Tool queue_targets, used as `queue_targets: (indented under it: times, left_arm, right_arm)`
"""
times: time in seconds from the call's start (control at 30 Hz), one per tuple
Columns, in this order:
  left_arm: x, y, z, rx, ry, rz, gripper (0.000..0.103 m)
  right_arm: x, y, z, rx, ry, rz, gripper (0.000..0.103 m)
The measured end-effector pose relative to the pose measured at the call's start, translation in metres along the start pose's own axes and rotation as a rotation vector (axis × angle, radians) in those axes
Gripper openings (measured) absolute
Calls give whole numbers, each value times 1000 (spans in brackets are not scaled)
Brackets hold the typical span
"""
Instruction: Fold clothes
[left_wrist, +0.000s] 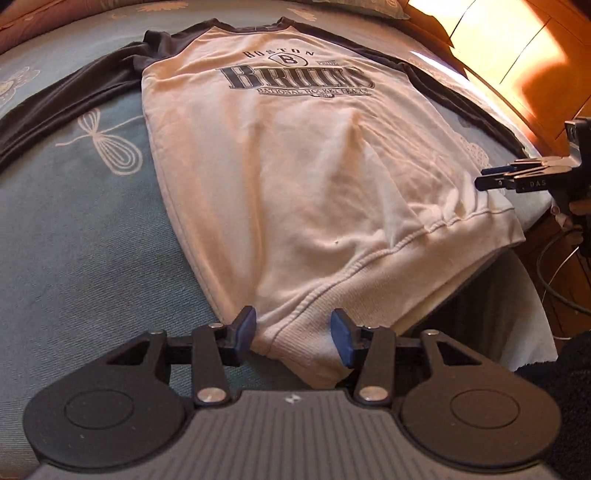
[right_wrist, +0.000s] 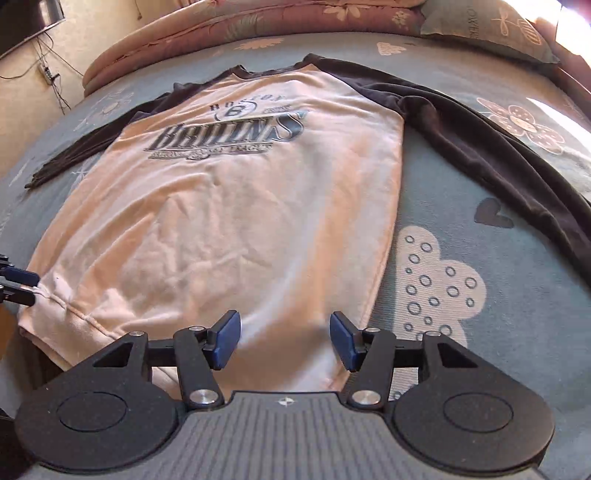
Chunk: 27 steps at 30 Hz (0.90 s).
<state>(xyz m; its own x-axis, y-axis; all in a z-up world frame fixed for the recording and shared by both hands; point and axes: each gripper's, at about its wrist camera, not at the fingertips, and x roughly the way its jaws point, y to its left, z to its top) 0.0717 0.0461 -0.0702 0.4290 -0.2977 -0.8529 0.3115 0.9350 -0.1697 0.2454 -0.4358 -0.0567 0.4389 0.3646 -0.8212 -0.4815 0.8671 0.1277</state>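
A cream sweatshirt (left_wrist: 295, 166) with dark sleeves and a "Boston Bruins" print lies face up and spread flat on the bed, collar far, hem near. My left gripper (left_wrist: 293, 336) stands open at the hem's left corner, the ribbed band (left_wrist: 295, 332) lying between its blue pads (left_wrist: 245, 330) without being pressed. My right gripper (right_wrist: 285, 339) is open over the hem's right part, cloth below the gap. Each gripper shows in the other's view: the right one (left_wrist: 487, 177) at the far right, the left one (right_wrist: 26, 286) at the left edge.
The bed cover (right_wrist: 461, 332) is blue-grey with pale flower patterns. A folded quilt (right_wrist: 258, 18) and a pillow (right_wrist: 491, 29) lie at the bed's head. Wooden furniture (left_wrist: 498, 44) and cables (left_wrist: 561, 266) stand beyond the bed's right edge. The dark sleeves (right_wrist: 498, 147) spread out sideways.
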Motion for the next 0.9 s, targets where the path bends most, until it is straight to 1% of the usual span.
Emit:
queue_targets:
  times: [0.03, 0.1, 0.13, 0.17, 0.2, 0.27, 0.37, 0.43, 0.57, 0.67, 0.73, 0.77, 0.8, 0.83, 0.87, 0.9]
  left_arm:
    - [-6, -6, 1, 17, -16, 14, 45]
    - [-16, -21, 2, 70, -53, -1, 48]
    - [-17, -30, 1, 112, -58, 4, 49]
    - [-15, -40, -1, 166, -52, 23, 52]
    - [-13, -51, -3, 220, -47, 43, 52]
    - [-5, -68, -11, 330, -31, 95, 52]
    - [4, -82, -25, 451, -33, 195, 52]
    - [6, -86, -30, 500, -49, 262, 51]
    - [5, -93, -36, 603, -93, 361, 51]
    - [6, -103, -45, 700, -128, 418, 50]
    - [10, -109, -53, 783, -138, 441, 44]
    - [13, -112, -57, 827, -141, 451, 33]
    - [14, -114, -60, 853, -140, 451, 16]
    - [16, -115, -61, 863, -136, 442, 8]
    - [16, -116, -62, 862, -130, 429, 3]
    - [15, -115, -62, 852, -122, 413, 3]
  right_arm:
    - [-4, 0, -4, 0, -13, -7, 59]
    - [-13, 5, -8, 19, -49, 13, 59]
    - [-18, 10, -9, 23, -68, 21, 60]
    - [-22, 15, -10, 25, -86, 28, 61]
    - [-25, 20, -11, 27, -104, 35, 62]
    - [-31, 30, -14, 28, -126, 52, 62]
    - [-36, 41, -22, 27, -139, 72, 62]
    - [-38, 46, -30, 16, -134, 68, 62]
    - [-43, 50, -45, 1, -124, 50, 62]
    - [-51, 46, -55, 22, -132, 46, 63]
    - [-55, 44, -62, 25, -141, 50, 63]
    - [-57, 45, -65, 20, -144, 55, 63]
    - [-58, 46, -68, 9, -145, 52, 63]
    - [-59, 47, -71, -7, -145, 44, 63]
    - [-59, 48, -73, -15, -143, 36, 63]
    - [-60, 48, -76, -13, -143, 30, 63]
